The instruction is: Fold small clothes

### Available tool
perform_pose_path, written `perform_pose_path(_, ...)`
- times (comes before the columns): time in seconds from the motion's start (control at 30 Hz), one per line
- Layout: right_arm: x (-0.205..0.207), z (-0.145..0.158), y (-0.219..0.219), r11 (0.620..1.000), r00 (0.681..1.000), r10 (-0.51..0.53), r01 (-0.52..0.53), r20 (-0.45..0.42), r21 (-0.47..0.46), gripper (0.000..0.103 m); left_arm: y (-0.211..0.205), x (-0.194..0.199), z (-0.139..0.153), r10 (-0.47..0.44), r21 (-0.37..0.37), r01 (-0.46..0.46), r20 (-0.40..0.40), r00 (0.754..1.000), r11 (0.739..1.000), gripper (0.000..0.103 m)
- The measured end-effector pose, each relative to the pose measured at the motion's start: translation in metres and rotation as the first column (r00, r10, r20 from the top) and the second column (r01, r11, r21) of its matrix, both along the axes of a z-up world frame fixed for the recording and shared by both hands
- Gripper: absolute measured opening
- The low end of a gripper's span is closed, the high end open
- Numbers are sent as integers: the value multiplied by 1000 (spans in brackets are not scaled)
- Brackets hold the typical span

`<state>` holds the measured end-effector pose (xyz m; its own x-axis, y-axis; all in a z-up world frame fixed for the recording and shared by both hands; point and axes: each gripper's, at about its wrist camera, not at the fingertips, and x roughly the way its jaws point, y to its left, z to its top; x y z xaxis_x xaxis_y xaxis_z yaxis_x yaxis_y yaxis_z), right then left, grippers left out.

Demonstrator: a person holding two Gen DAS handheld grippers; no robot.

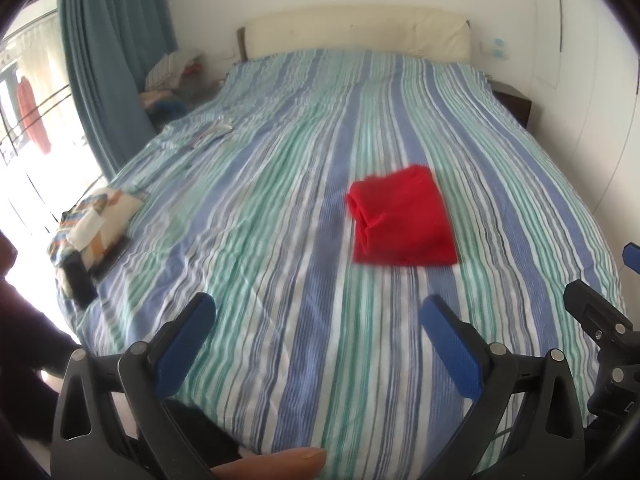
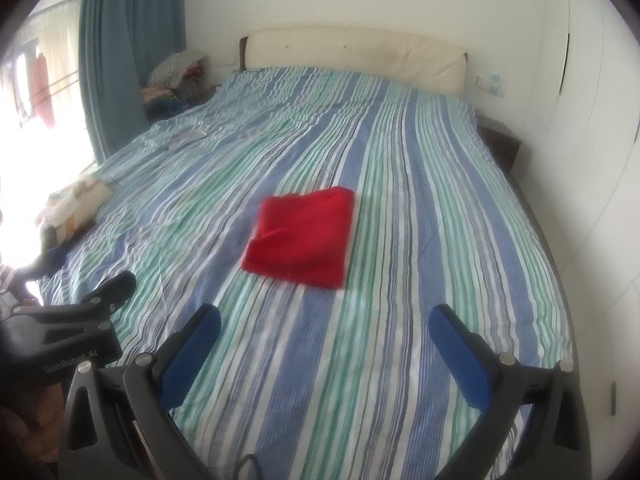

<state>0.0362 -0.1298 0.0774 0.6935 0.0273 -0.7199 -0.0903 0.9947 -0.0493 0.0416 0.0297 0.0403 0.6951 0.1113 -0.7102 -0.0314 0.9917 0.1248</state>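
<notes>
**A:** Where's the garment from where you stand?

**B:** The red cloth (image 1: 402, 218) lies folded on the striped bedspread (image 1: 280, 240), near the middle of the bed. From your left gripper (image 1: 318, 314) it sits at about one o'clock; from your right gripper (image 2: 326, 322) it's at roughly eleven o'clock (image 2: 300, 236). Neither gripper touches it.

**A:** And your grippers themselves?

**B:** Both are released. Your left one has its blue pads (image 1: 186, 344) spread wide over the bedspread with nothing between them. Your right one is the same, jaws parted and empty above the near end of the bed.

**A:** How does the cloth look?

**B:** A flat, squarish bundle, with a rolled edge on its nine o'clock side in the left view. The picture is blurred, so you can't count the layers.

**A:** Anything else on the bed?

**B:** At your left gripper's ten o'clock, a pile of patterned fabric (image 1: 96, 220) sits by the bed's edge. The cream headboard (image 1: 356, 32) is at twelve, the blue curtain (image 1: 108, 60) at eleven.
</notes>
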Motion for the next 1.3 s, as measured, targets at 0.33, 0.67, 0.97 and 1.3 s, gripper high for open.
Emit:
perform_pose_path(0.33, -2, 3, -1, 1000, 1000, -1, 1, 12, -3, 102, 0, -3, 5, -11, 1, 11, 17, 1000, 1000, 103)
perform_pose_path(0.67, -2, 4, -2, 1000, 1000, -1, 1, 13, -2, 102, -2, -6, 10, -9, 4, 9, 28, 1000, 1000, 103)
perform_pose_path(0.97, -2, 1, 0, 1000, 1000, -19, 19, 12, -14, 102, 0, -6, 11, -4, 7, 4, 30, 1000, 1000, 103)
perform_pose_path(1.3, -1, -2, 0, 999, 999, -28, 28, 15, -37, 102, -5, -2, 6, -9, 10, 8, 16, 1000, 1000, 103)
